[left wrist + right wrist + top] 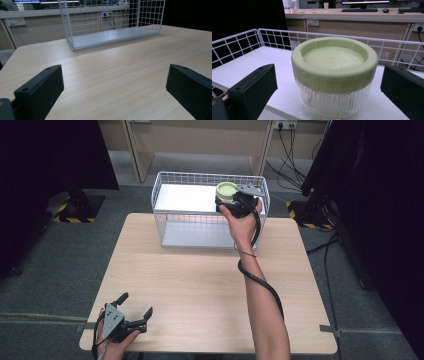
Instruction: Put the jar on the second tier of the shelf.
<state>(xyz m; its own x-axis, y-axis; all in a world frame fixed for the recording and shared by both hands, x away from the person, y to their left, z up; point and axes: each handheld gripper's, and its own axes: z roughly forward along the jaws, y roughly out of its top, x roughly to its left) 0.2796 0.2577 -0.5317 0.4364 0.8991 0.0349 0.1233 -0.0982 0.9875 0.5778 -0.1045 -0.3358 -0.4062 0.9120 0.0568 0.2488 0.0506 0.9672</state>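
- Premises: office or lab workroom.
- Evidence: desk (pixel 352 12) carrying keyboard (pixel 359 10) and monitor (pixel 359 2); wall sockets (pixel 312 22); grey carpet floor (pixel 55 260); black curtains (pixel 380 195); hazard-taped stand bases (pixel 75 212).

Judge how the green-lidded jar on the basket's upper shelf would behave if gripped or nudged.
The jar looks rigid: ribbed clear wall, thick green lid. Squat and wide, it seems unlikely to tip. The ribs probably give grip, though the smooth white shelf may let it slide. The right tongs stand open around it.
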